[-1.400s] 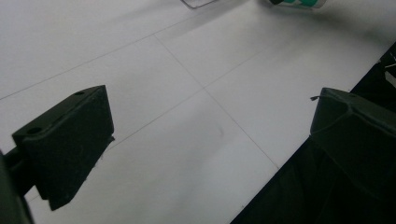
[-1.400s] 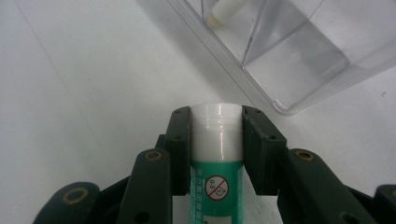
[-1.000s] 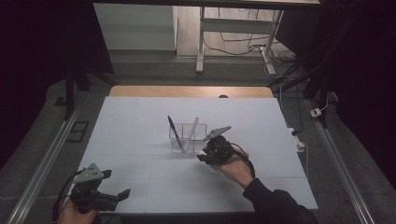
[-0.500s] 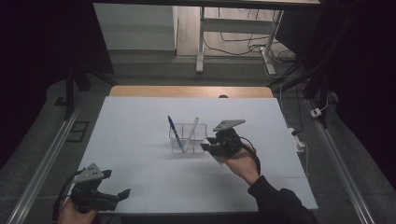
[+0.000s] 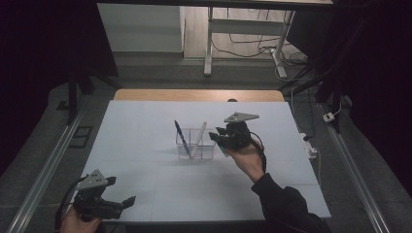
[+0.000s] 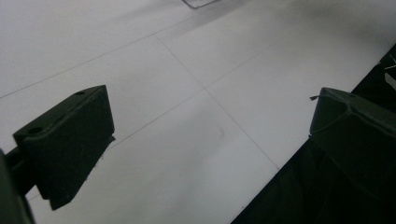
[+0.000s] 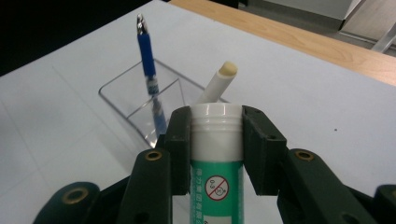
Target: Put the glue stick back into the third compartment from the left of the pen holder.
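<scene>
White-capped and wrapped in a green label, a plastic tube [image 7: 216,154] sits clamped between the two black jaws of the right tongs [image 7: 216,140], which close partway and press on either side of it just below the ribbed cap. In the high view the right tongs [image 5: 224,141] hang above the pale surface [image 5: 145,121] just right of centre, at about 3 o'clock from a clear plastic two-compartment holder [image 5: 196,144], near it but not touching. A dark-sleeved hand [image 5: 248,162] grips them from about 5 o'clock.

From the right gripper view the clear holder [image 7: 140,105] lies ahead of the tube at about 11 o'clock. A blue pen with a silver tip [image 7: 150,79] stands tilted in its left compartment, and a white stick with a cream-coloured end [image 7: 215,84] leans in the other compartment, its top just beyond the tube's cap at 12 o'clock. In the high view the blue pen [image 5: 181,138] leans toward 11 o'clock and the white stick [image 5: 198,138] toward 1 o'clock.

At about 7 o'clock on the surface, near its front edge, the left tongs [image 5: 124,204] rest in the other hand [image 5: 80,221], well apart from the holder. Their jaws stand wide apart in the left gripper view, with nothing between them but bare white surface [image 6: 187,116].
</scene>
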The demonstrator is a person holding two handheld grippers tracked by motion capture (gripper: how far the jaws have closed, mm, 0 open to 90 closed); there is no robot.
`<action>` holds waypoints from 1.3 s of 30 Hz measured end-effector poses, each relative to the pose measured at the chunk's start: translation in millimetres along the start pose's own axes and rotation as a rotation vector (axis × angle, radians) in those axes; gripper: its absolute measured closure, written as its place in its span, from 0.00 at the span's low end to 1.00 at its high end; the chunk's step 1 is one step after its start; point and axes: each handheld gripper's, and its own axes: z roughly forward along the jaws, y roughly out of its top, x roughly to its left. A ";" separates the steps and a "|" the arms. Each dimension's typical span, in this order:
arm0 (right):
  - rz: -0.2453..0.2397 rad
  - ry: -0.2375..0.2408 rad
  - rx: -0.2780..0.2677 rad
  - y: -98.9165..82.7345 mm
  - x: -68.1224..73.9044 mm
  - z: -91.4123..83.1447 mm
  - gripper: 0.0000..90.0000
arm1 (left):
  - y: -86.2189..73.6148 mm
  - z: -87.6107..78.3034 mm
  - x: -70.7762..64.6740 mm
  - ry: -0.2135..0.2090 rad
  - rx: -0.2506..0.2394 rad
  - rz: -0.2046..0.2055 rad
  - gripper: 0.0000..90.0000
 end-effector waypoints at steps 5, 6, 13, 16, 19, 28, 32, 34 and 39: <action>0.018 -0.011 -0.023 6.7 -1.4 9.1 0.72 | -0.1 -0.2 0.2 0.000 -0.002 -0.001 0.00; 0.020 -0.015 -0.020 7.7 -1.5 10.9 0.72 | -0.1 -0.2 0.2 0.000 -0.002 -0.001 0.00; 0.065 -0.023 -0.035 9.7 -7.8 22.6 0.72 | -0.2 -0.2 0.1 -0.001 -0.002 -0.001 0.00; 0.075 -0.024 -0.034 10.8 -9.4 26.3 0.72 | -0.1 -0.2 0.0 -0.002 -0.001 0.000 0.00; 0.080 -0.023 -0.036 12.2 -9.7 29.3 0.72 | -0.2 -0.3 0.1 -0.003 -0.002 0.000 0.00; 0.054 -0.031 -0.047 20.0 -4.5 39.0 0.72 | -0.3 -0.2 0.0 -0.004 -0.002 0.002 0.00; 0.045 -0.030 -0.055 25.2 -2.5 41.8 0.72 | -0.3 -0.2 0.0 -0.004 -0.002 0.002 0.00; 0.044 -0.023 -0.064 27.4 -1.2 43.4 0.72 | -0.3 -0.2 -0.1 -0.003 -0.003 0.003 0.00; 0.034 -0.018 -0.070 30.3 3.7 50.7 0.72 | -0.4 -0.3 -0.1 -0.004 -0.003 0.003 0.00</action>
